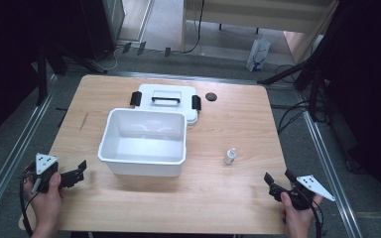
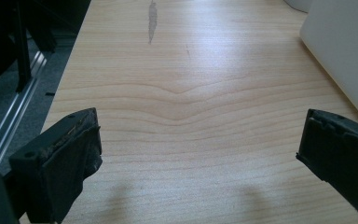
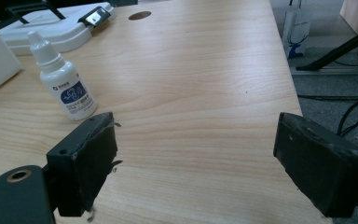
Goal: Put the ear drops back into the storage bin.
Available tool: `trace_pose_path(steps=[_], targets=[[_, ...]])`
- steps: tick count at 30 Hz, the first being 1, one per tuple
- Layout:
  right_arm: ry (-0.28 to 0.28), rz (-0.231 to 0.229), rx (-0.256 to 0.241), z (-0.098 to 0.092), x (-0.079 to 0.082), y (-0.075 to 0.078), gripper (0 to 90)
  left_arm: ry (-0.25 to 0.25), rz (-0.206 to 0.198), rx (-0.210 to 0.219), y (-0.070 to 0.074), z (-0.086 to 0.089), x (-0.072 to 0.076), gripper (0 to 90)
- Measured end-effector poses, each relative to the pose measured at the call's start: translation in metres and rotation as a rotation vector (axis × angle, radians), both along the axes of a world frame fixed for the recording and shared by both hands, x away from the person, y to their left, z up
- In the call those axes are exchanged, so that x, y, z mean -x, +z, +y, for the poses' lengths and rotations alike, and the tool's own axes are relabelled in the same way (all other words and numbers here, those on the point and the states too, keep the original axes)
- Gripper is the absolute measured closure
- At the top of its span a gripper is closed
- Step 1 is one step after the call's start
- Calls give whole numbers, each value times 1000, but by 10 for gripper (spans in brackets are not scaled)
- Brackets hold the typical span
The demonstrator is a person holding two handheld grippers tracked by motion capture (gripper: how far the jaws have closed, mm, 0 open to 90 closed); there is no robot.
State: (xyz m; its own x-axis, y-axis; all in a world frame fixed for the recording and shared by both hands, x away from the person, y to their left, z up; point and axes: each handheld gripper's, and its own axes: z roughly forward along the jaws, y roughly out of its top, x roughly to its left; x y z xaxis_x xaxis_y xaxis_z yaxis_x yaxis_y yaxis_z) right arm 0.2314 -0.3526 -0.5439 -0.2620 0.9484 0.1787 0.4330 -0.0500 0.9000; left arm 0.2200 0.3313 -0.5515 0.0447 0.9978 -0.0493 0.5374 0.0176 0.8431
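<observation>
We find the small white dropper bottle (image 3: 65, 84) upright just ahead and left of our right gripper (image 3: 196, 163); its blue label is legible in the right gripper view. The open white bin (image 1: 144, 144) stands between both grippers, its lid (image 1: 166, 99) beyond. Our left gripper (image 2: 198, 163) sits beside the bin's wall. Both jaws gape wide, holding nothing.

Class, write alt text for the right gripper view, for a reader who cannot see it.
A small white dropper bottle with a blue label stands upright on a light wooden table, just beyond the left jaw of the open right gripper. Behind the bottle lies a white lid with black latches.
</observation>
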Motion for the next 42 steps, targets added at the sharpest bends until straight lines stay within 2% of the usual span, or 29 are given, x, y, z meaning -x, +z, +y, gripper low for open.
trace_pose_path(steps=[5,9,10,12,20,21,22,25,26,29,31,37,42], targets=[[17,24,4,0,-3,1,132,0,0,1,0,0,0,0],[43,57,34,3,-6,2,133,-3,4,-10,0,-2,0,0],[63,93,77,9,-9,2,133,-4,3,-13,0,-2,-1,0],[78,118,131,14,-12,3,133,-2,6,-11,0,-2,-1,0],[245,224,298,32,-30,30,132,-6,10,-22,0,-3,-2,0],[245,224,298,32,-30,30,132,-6,10,-22,0,-3,-2,0],[271,241,330,36,-36,40,132,-8,13,-21,0,-3,-2,0],[290,255,342,39,-41,47,132,-7,15,-22,0,-3,-2,0],[311,270,364,43,-47,55,132,-5,10,-24,0,-4,-3,0],[346,294,404,50,-55,64,132,-10,9,-28,0,-4,-2,0],[359,300,415,52,-57,66,132,-12,8,-28,0,-4,-2,0],[461,372,505,72,-76,78,142,-11,10,-31,0,-4,-2,0],[503,414,575,83,-87,84,148,-12,7,-24,0,-4,-2,0]])
